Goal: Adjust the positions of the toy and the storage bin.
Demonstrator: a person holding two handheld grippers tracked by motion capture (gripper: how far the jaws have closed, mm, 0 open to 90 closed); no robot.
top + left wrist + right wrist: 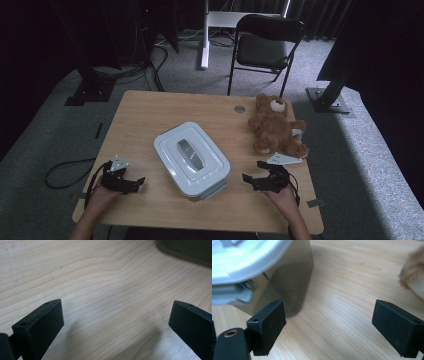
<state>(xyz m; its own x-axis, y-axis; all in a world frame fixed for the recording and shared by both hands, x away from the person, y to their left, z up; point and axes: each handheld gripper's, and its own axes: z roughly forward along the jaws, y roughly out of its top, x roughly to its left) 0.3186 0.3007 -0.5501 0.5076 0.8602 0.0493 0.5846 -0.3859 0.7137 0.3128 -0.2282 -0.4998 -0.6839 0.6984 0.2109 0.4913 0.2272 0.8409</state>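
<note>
High view: lidded white box (pixel 192 160) is sitting mid-table (pixel 150 115), flanked by my left gripper (pixel 136 184) and right gripper (pixel 251 179), both gaping wide, empty. Right gripper view is cropping the box at top left; a teddy bear (pixel 276 125) is blurring at its right edge.

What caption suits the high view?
Two open grippers, left and right, flank a lidded box beside a teddy bear.

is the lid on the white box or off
On: the white rectangular plastic box wears its lid flat, grey handle on top.
</note>
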